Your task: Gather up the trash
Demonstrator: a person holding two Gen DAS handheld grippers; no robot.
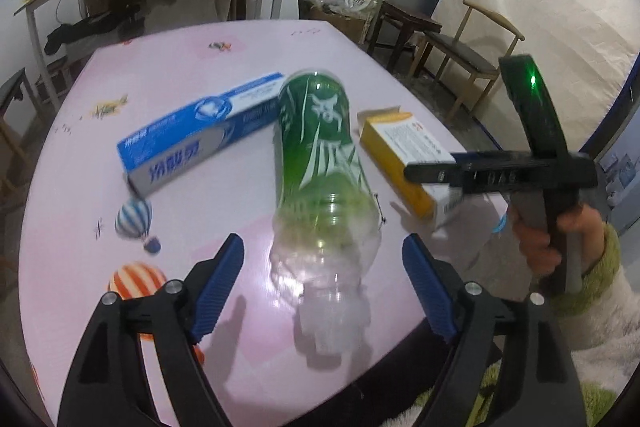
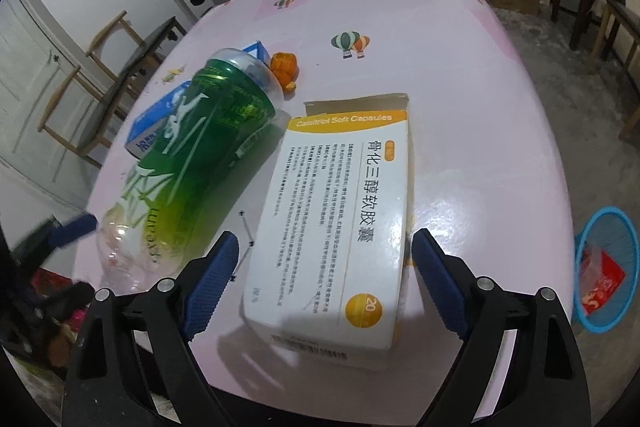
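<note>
Fingers [image 1: 224, 283] of the left gripper [image 1: 324, 281] stand spread wide and released, one on each side of the clear neck end of a green plastic bottle [image 1: 320, 163] without touching it; nothing is grasped. That bottle lies on its side on the pink bench [image 1: 172, 67], its base pointing toward twelve o'clock in the left wrist view and its neck toward six. At ten o'clock from the bottle lies a long blue box [image 1: 200, 131], one end close against the bottle's upper part. At three o'clock from the bottle lies a yellow and white medicine box [image 1: 404, 147], partly hidden behind the right-hand tool, which a hand [image 1: 560, 239] in a green-cuffed sleeve holds. In the right wrist view the fingers [image 2: 212, 279] of the right gripper [image 2: 326, 279] are likewise spread and released, with the near end of the medicine box [image 2: 340, 207] lying flat between them, gaps showing on both sides. The bottle [image 2: 200, 147] lies just beside that box at nine o'clock, with the blue box [image 2: 156, 123] behind it. A small orange wrapper [image 2: 284, 67] rests on the bench [image 2: 480, 87] at twelve o'clock from the bottle's base. Off the bench at three o'clock stands a blue basket [image 2: 592, 239] on the floor, with something red inside.
</note>
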